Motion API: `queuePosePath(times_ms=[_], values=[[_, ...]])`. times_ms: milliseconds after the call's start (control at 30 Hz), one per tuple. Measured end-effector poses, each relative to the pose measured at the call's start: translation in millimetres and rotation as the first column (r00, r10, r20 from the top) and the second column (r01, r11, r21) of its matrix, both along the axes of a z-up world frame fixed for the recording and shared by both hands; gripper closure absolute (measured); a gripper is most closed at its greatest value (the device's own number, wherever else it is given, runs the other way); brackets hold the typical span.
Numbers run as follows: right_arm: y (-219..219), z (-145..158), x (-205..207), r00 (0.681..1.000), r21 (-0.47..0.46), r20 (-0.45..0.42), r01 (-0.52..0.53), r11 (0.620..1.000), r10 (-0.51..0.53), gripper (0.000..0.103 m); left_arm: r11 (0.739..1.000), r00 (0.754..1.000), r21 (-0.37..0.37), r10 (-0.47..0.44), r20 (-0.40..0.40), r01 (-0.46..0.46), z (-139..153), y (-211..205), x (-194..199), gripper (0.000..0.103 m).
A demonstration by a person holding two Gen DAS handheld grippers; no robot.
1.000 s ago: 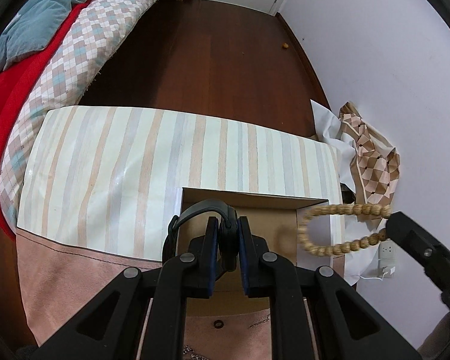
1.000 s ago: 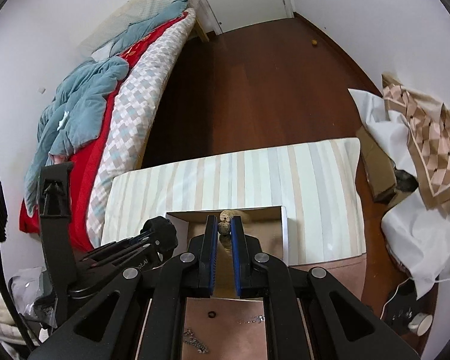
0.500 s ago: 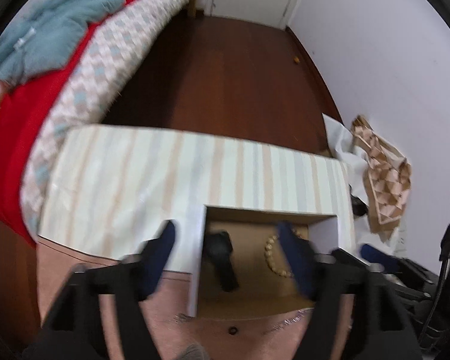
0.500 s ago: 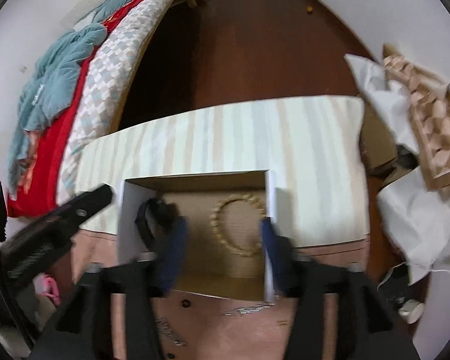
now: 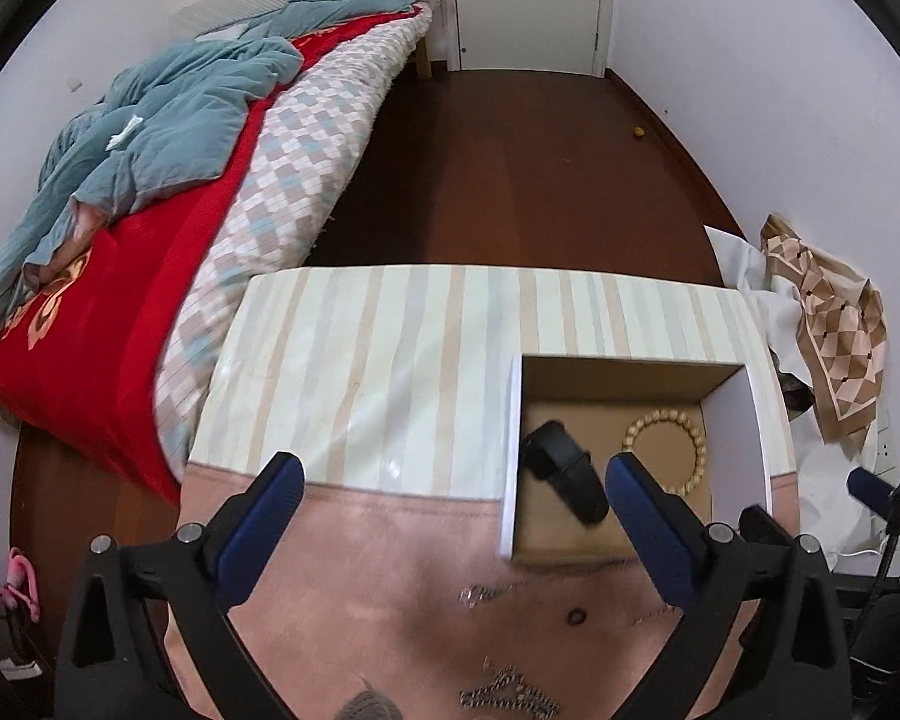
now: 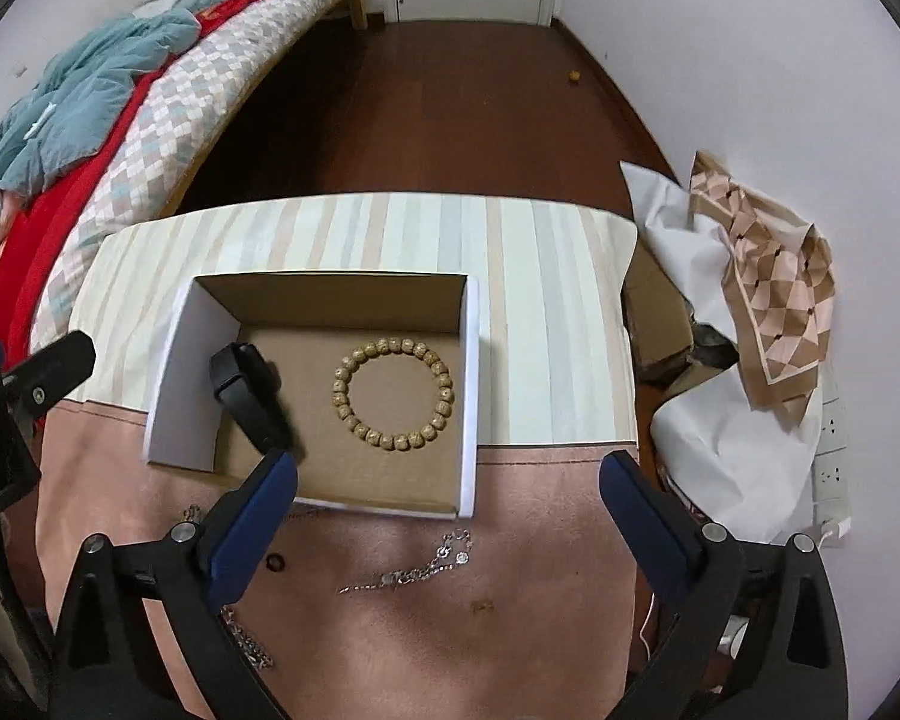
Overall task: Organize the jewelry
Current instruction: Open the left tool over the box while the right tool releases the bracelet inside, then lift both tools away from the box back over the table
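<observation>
A bed with a red cover, a checked quilt and a crumpled blue-grey blanket (image 5: 168,114) is seen along the left wall, beside a dark wooden floor (image 6: 450,114). In front of it a table is covered at its far half by a pale striped cloth (image 6: 546,276) and at its near half by a pink suede-like mat (image 6: 510,618).

An open cardboard box with white outer walls (image 6: 471,396) stands across the border of cloth and mat. On its brown bottom two things are laid: a black wristband (image 6: 249,396) at the left, leaning toward the left wall, and a round bracelet of tan wooden beads (image 6: 393,394) flat at the middle, apart from the band.

The left gripper (image 5: 453,480) is held over the mat left of the box, its blue-padded jaws spread wide after just opening, with nothing between them. The right gripper (image 6: 447,480) is held over the box's near wall, its jaws likewise just opened wide and empty; the bead bracelet lies beyond them, untouched.

On the mat in front of the box a thin silver chain (image 6: 414,567), a small dark ring (image 6: 275,563) and a heavier silver chain (image 6: 246,639) are seen.
</observation>
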State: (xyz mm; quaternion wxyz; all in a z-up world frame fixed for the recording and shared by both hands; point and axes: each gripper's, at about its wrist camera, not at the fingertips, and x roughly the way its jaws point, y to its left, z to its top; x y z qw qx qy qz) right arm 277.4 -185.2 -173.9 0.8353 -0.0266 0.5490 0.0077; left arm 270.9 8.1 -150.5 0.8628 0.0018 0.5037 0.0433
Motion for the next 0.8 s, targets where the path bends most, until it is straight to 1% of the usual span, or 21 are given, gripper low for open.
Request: queuePosePath(times_ms=[100,167,300,500,667,800], values=[[3.8,9.3,-14.4,0.998,-0.015,0.057,0.003,1.0,-0.002,0.001,1.0,1.0,0.006,0.007,0.013,-0.007,5.8,-0.3,-14.7,0.0],[5.8,17.5,-23.8,0.997,-0.013,0.076,0.003,1.0,-0.002,0.001,1.0,1.0,0.002,0.009,0.026,-0.009,12.4,1.2,-24.8,0.0],[6.9,38.1,-42.6,0.993,-0.01,0.12,0.01,1.0,-0.009,0.001,1.0,0.997,0.006,0.015,0.078,-0.016,33.2,5.0,-49.1,0.0],[7.8,77.3,-76.1,0.979,0.004,0.203,0.021,1.0,-0.021,0.001,1.0,0.987,0.012,0.022,0.161,-0.025,66.8,10.0,-83.9,0.0],[9.3,110.8,-108.1,0.962,0.021,0.272,0.014,1.0,-0.019,0.001,1.0,0.979,0.002,0.021,0.202,-0.021,86.3,10.2,-111.8,0.0],[9.3,131.2,-130.1,0.952,0.035,0.306,0.008,0.999,-0.019,0.001,1.0,0.975,-0.007,0.027,0.222,-0.026,95.2,11.2,-130.8,0.0]])
